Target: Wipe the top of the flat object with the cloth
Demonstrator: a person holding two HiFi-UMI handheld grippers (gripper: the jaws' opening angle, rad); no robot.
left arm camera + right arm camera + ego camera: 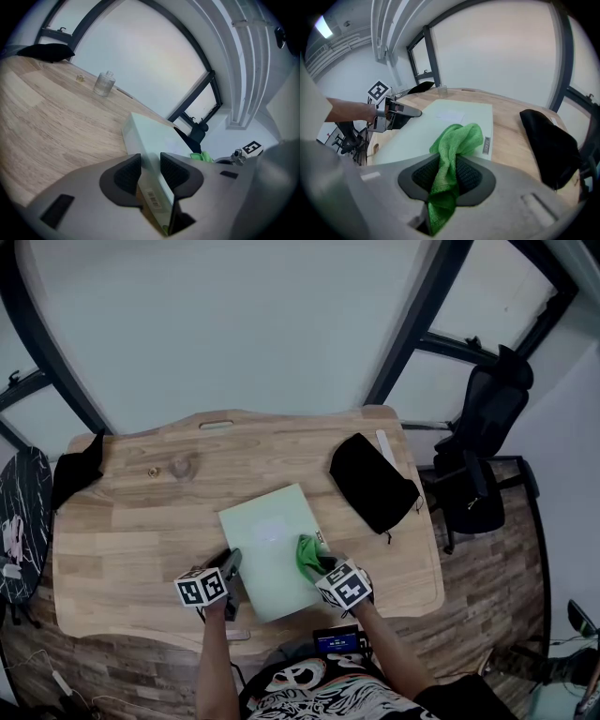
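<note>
A pale green flat box lies on the wooden table near its front edge. My left gripper is shut on the box's left edge; in the left gripper view the box runs between the dark pads. A green cloth is clamped in my right gripper, bunched against the box's right side. In the right gripper view the green cloth hangs from the jaws over the box top, and the left gripper shows across it.
A black pouch lies on the table right of the box, close to the cloth hand. A small glass bottle stands at the far left. Black fabric drapes over the table's left corner. An office chair stands past the right edge.
</note>
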